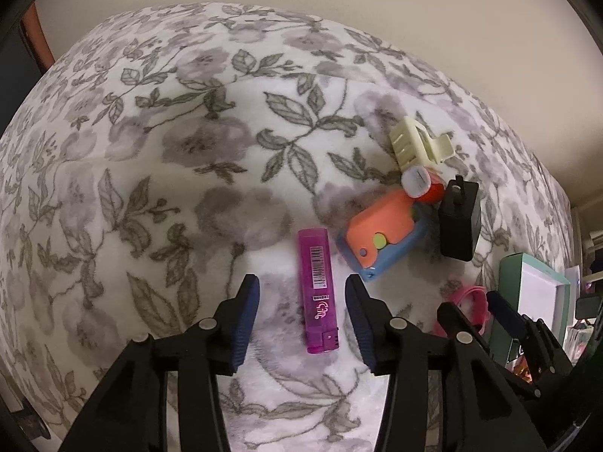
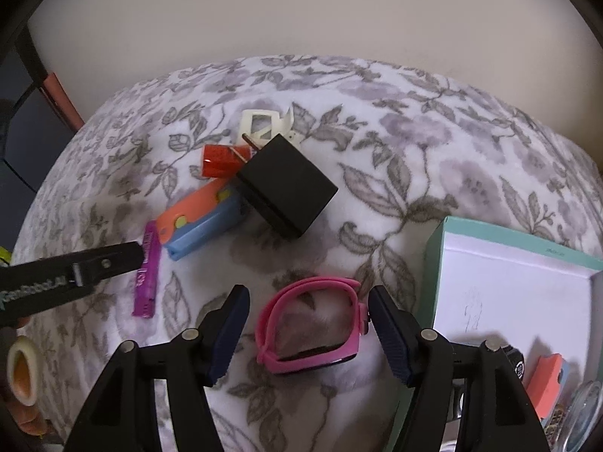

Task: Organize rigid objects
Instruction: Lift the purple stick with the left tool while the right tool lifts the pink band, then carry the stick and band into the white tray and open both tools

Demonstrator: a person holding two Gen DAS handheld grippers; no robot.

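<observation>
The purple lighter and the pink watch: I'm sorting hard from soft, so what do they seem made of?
Purple lighter: likely hard translucent plastic, glossy, since light shows through its tinted body, with a printed barcode label. Pink watch: the band looks like matte silicone or rubber, curling into a soft loop; its dark face looks like glossy plastic or glass.

The purple lighter point(image 1: 318, 289) carries a white barcode sticker and, lower down, a white logo that seems to read "Clipper". In the right wrist view, the left gripper's arm point(image 2: 41, 282) shows white lettering, partly cut off, reading roughly "GenRobot.AI".
</observation>
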